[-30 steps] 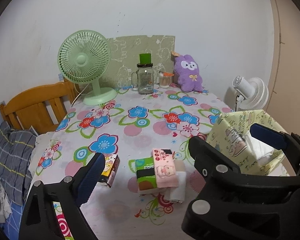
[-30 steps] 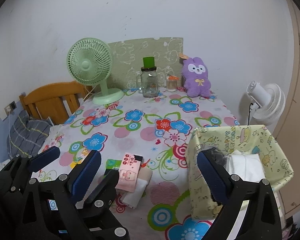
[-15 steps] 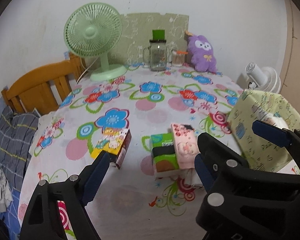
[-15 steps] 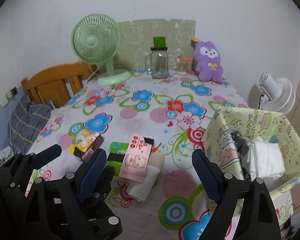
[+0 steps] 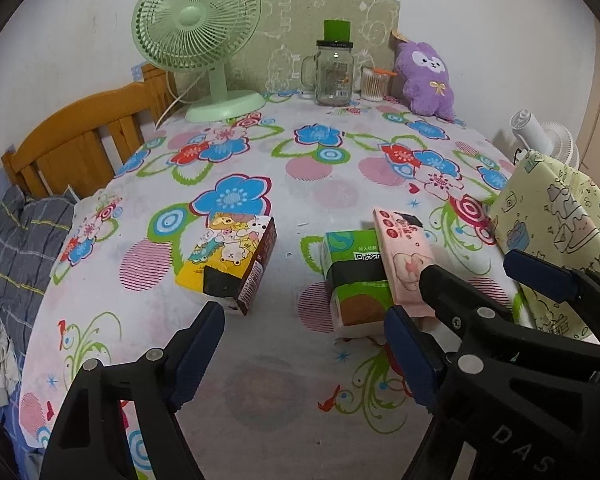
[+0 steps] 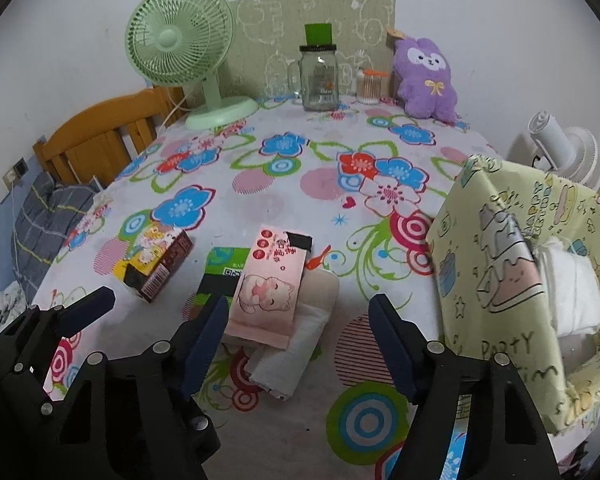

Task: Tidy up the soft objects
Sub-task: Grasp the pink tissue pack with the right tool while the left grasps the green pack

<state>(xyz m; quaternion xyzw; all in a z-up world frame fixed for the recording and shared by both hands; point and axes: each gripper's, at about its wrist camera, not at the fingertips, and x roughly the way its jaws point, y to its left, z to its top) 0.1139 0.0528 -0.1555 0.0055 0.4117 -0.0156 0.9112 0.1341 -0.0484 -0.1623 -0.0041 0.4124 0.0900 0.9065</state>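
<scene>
My left gripper (image 5: 304, 356) sits at the bottom of its frame, jaws apart and closing, with only bare flowered worktop (image 5: 300, 168) between them. My right gripper (image 6: 296, 340) is the same: jaws released and narrowing, gripping nothing, though the near end of the pink tissue pack (image 6: 268, 288) lies between the fingertips in the lower middle of its frame.

That pink pack rests on a green tissue pack (image 6: 220, 272) and a folded white cloth (image 6: 300, 344), all stacked in the centre of the worktop. In the left view the same pile sits right of centre, just ahead of my right jaw. A small cartoon-printed box (image 5: 232, 264) lies left of the pile, clear of it.

At the right edge stands a yellow fabric basket (image 6: 500, 280) with white cloth (image 6: 572, 292) inside. Along the top of the frame, against the wall, are a green fan (image 6: 180, 40), a glass jar (image 6: 318, 80) and a purple plush toy (image 6: 424, 76).
</scene>
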